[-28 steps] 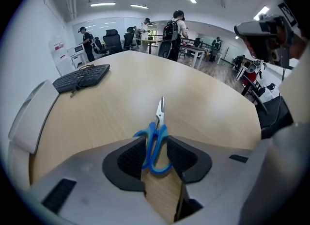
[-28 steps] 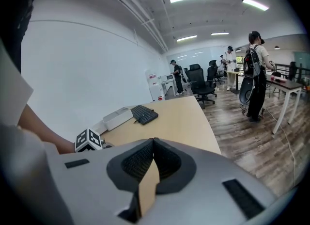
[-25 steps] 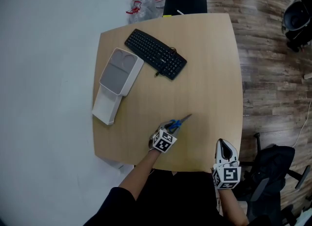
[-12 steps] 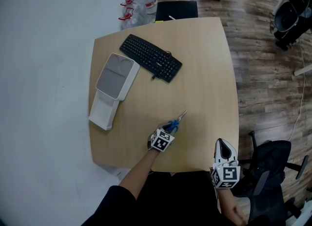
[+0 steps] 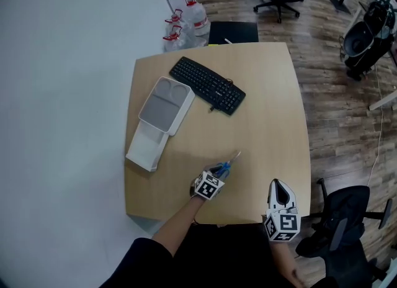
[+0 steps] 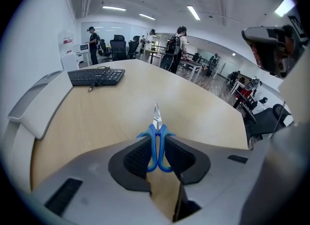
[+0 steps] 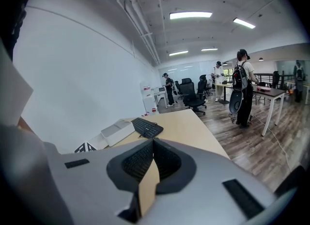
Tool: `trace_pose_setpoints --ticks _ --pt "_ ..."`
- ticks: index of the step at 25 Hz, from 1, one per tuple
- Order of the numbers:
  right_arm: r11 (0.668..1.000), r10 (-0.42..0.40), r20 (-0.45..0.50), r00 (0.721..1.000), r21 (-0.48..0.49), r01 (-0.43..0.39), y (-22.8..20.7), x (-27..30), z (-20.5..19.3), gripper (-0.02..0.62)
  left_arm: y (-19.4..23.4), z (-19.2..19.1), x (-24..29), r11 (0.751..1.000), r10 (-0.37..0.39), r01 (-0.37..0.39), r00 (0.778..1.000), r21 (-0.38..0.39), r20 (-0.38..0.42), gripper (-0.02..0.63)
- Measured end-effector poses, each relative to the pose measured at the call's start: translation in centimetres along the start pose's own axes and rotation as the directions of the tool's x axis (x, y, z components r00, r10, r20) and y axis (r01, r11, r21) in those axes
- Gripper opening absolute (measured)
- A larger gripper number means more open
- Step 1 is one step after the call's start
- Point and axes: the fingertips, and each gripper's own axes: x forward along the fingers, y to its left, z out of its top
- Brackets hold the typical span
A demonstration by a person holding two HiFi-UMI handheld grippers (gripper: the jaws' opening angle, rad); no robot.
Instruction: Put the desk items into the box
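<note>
Blue-handled pliers (image 5: 227,165) (image 6: 156,136) point away from me, toward the table's far side. My left gripper (image 5: 218,172) (image 6: 156,146) is shut on their handles near the table's front. I cannot tell whether they rest on the wood or hang just above it. The white box (image 5: 160,108) (image 6: 36,107) (image 7: 115,131) lies open at the table's left, its grey-lined part toward the keyboard. My right gripper (image 5: 278,187) (image 7: 153,144) is shut with nothing in it, at the table's front right edge.
A black keyboard (image 5: 211,85) (image 6: 95,76) (image 7: 147,127) lies at the far side beside the box. Water bottles (image 5: 186,17) stand on the floor beyond the table. Office chairs (image 5: 338,225) are at the right. People stand far off in the room.
The left gripper stays shut on the pliers at about the same spot. The head view has shifted, so the table sits a little differently in the frame.
</note>
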Motion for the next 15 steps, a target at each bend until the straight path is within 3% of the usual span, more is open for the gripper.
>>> trace_pose_setpoints --ticks 4,15 --pt "1.000 0.016 0.024 1.000 0.013 -0.016 3.5 0.2 0.2 0.060 1.6 -0.6 -2.6 0.999 0.019 -0.019 1.000 0.039 0.011 0.091" --pt "1.000 0.029 0.066 0.997 -0.008 -0.029 10.4 0.8 1.8 0.060 6.4 -2.2 -7.7 0.998 0.046 -0.048 0.998 0.048 0.052 0.091"
